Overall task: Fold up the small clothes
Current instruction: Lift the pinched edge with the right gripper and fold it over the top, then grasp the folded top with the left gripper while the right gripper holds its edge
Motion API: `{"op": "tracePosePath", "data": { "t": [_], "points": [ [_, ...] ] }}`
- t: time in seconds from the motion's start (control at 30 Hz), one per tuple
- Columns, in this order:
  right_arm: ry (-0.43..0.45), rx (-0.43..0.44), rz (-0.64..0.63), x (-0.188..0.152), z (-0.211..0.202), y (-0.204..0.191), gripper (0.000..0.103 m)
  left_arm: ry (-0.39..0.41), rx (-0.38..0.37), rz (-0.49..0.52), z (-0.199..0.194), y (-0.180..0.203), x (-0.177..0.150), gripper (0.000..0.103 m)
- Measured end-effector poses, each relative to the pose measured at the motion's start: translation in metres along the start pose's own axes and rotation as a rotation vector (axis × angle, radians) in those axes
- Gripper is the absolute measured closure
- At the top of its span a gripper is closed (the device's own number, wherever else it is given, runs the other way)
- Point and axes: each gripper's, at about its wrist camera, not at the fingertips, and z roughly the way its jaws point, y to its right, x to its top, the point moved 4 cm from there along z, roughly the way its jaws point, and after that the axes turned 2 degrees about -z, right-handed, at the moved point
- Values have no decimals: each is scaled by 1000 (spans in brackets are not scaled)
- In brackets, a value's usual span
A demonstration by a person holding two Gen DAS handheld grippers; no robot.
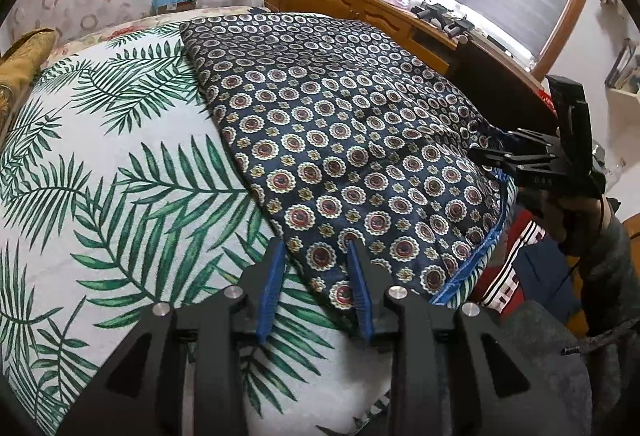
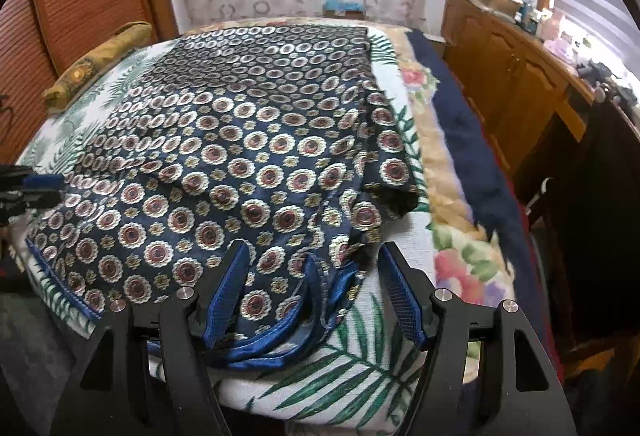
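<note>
A navy garment [image 1: 340, 140] with red-and-cream medallions and a blue hem lies spread on a palm-leaf sheet [image 1: 100, 176]; it also shows in the right wrist view [image 2: 240, 164]. My left gripper [image 1: 316, 256] is open, its blue pads straddling the garment's near left corner. My right gripper [image 2: 312, 260] is open over the garment's bunched near right corner, where the blue hem [image 2: 280, 340] folds between the fingers. The right gripper [image 1: 500, 156] shows at the garment's right edge in the left wrist view. The left gripper [image 2: 36, 188] shows at the left edge of the right wrist view.
A gold bolster pillow [image 2: 96, 64] lies at the bed's far left. A floral blanket [image 2: 452, 196] runs along the bed's right side. A cluttered wooden cabinet [image 1: 360, 4] stands under the window. Red and dark clothes [image 1: 520, 268] hang off the bed's near edge.
</note>
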Motion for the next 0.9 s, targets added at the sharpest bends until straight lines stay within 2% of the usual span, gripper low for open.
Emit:
{"op": "tracePosePath", "data": {
  "t": [0.07, 0.13, 0.17, 0.3, 0.4, 0.47, 0.67, 0.9],
  "points": [
    [-3, 5, 0, 0, 0, -1, 35, 2, -21, -2, 0, 2, -1, 73],
    [-3, 20, -7, 0, 0, -2, 41, 1, -71, -11, 2, 3, -1, 73],
    [0, 34, -12, 0, -1, -4, 47, 2, -88, -23, 2, 1, 1, 73],
    [13, 82, -26, -2, -3, -9, 67, 6, -135, -56, 3, -4, 3, 91],
    [12, 105, -31, -2, -4, -11, 88, 21, -162, -57, 1, -4, 6, 99],
    [18, 139, -12, -1, -4, -10, 94, 53, -168, -44, -6, -2, 10, 102],
    [103, 185, 38, 11, -20, -6, 98, 156, -150, 2, -27, 3, 34, 103],
    [259, 203, 126, 46, -39, 5, 98, 266, -128, -38, -46, -21, 85, 103]
  ]
}}
